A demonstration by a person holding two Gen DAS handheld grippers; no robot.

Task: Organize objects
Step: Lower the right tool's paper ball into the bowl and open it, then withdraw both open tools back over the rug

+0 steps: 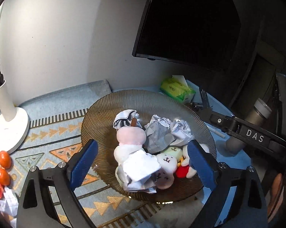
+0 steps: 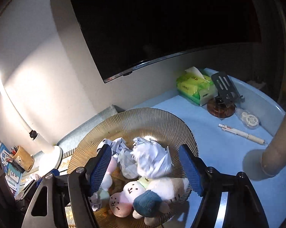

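Crumpled paper (image 1: pixel 141 168) lies straight ahead of my left gripper (image 1: pixel 141 165) and just below it, resting on the plush toys in the ribbed brown bowl (image 1: pixel 104 114). My left jaws stand spread wide with nothing between the pads; the paper sits in the gap as the left wrist camera sees it, but lower, and I cannot tell how far beneath. It has no clear long axis, only a loose folded lump, so any closing line across it should do.

My right gripper (image 2: pixel 147 168) is also spread, narrower than the left, and pinches nothing. Ahead of it and between its pads lies a bigger white paper wad (image 2: pixel 152 159), with a blue-capped plush (image 2: pixel 148 201) nearer to me and lower. I judge each hand has its own wad in line, the left one closer to its target.

Just past my left jaws, a pink and white plush (image 1: pixel 130 140) stands against the paper on its left side, and the small white plush with a face (image 1: pixel 166 161) touches it on the right. Both could be caught with the paper if I close low. Farther on in the bowl lie two more grey-white wads (image 1: pixel 162 133).

Beyond the bowl, to the right of my left jaws, the right gripper's black arm crosses the view over the blue table (image 2: pixel 228 152). A pen (image 2: pixel 241 134) lies there, and farther still a green tissue pack (image 2: pixel 195 86). To the far left stands a white lamp base (image 1: pixel 9 131) with two oranges (image 1: pixel 4 167) near it, well apart from the bowl.
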